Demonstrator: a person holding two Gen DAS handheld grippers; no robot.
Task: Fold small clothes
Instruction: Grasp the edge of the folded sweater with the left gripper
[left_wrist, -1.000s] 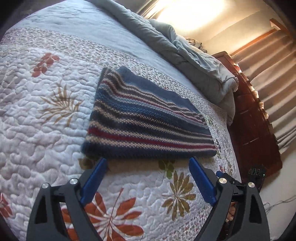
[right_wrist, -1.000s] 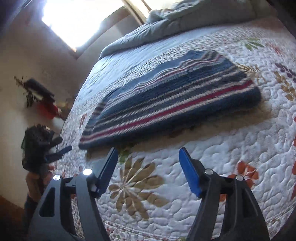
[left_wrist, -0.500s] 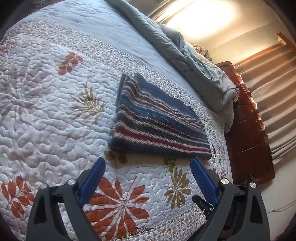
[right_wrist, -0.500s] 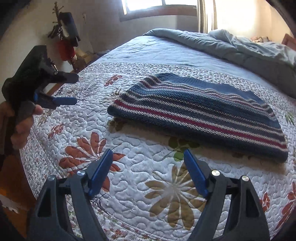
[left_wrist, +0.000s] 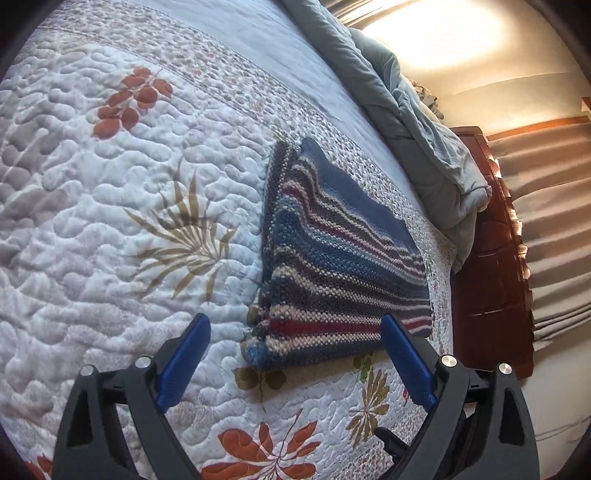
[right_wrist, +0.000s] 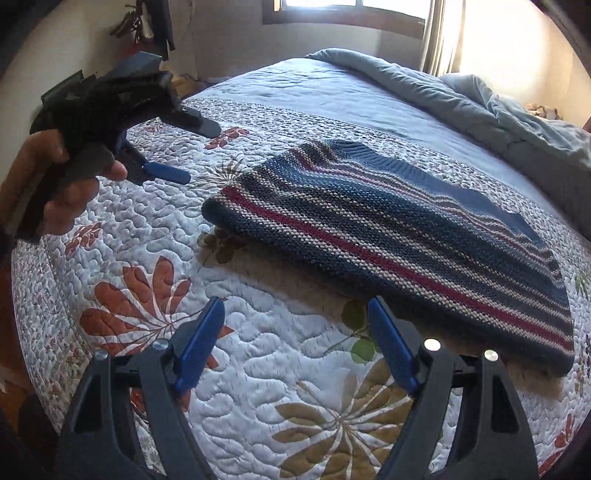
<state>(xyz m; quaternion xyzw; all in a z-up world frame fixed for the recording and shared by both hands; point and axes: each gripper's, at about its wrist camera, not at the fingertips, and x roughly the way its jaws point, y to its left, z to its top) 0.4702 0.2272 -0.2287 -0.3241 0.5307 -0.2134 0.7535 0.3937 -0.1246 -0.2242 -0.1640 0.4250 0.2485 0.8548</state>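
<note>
A folded knitted sweater (left_wrist: 340, 266) with blue, cream and red stripes lies flat on the quilted floral bedspread (left_wrist: 110, 229). My left gripper (left_wrist: 295, 325) is open, and the sweater's near left corner shows between its blue fingers; I cannot tell whether they touch it. In the right wrist view the sweater (right_wrist: 388, 236) stretches to the right. My right gripper (right_wrist: 295, 306) stands open just before its long front edge, with only bedspread (right_wrist: 258, 354) between the fingers. A hand (right_wrist: 55, 184) holds the left gripper (right_wrist: 199, 153) open, beside the sweater's left end.
A grey-blue duvet (right_wrist: 480, 96) lies bunched along the far side of the bed, also seen in the left wrist view (left_wrist: 417, 122). A dark wooden dresser (left_wrist: 491, 266) stands past the bed's right edge. The bed's front edge (right_wrist: 33, 295) drops off at the left.
The left gripper has come closer to the sweater, so its corner now sits between the fingers. The right view has rolled level and the left gripper has entered it. The sweater has not moved.
</note>
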